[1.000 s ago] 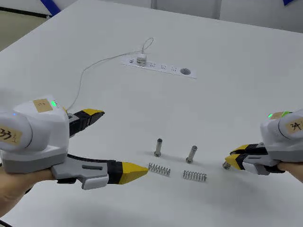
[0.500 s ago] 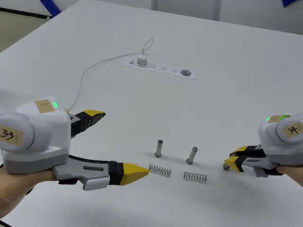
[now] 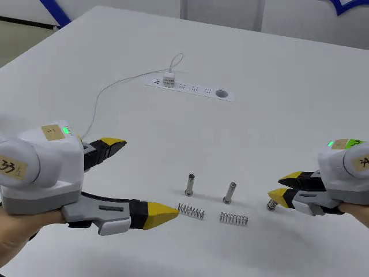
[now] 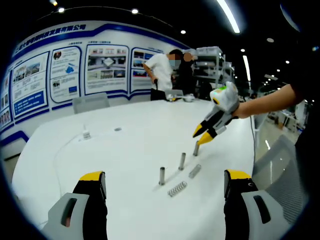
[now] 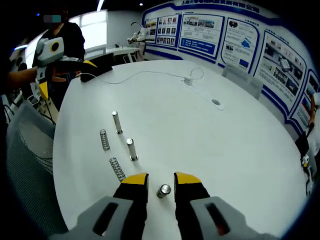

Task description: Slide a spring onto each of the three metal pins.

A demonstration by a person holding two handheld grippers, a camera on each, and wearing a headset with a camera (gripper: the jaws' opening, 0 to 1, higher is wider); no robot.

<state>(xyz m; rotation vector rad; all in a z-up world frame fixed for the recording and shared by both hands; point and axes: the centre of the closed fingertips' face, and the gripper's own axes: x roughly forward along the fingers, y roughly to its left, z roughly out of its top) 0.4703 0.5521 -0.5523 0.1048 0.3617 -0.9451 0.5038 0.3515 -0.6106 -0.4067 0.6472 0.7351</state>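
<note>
**Head view.** Pins (image 3: 190, 184): three, upright in a row near the table's (image 3: 277, 63) near edge. Springs (image 3: 191, 211): two loose, each lying just beside one of the two pins farther from the right claw (image 3: 283, 186). The third pin, at that claw's tips, seems to carry coils, but is too small to be sure. Left claw (image 3: 138, 178): wide open, empty.

**Left gripper view.** Same count: three pins, two loose springs. Own jaws stand far apart, holding nothing.

**Right gripper view.** Jaws narrowly parted around the third pin, apparently not touching it.

**Handling, judged.** Springs: light, thin and likely to roll or flick away. Pinch gently across the coils at mid-length, leaving one end free. Pins: stiff and easily toppled.
</note>
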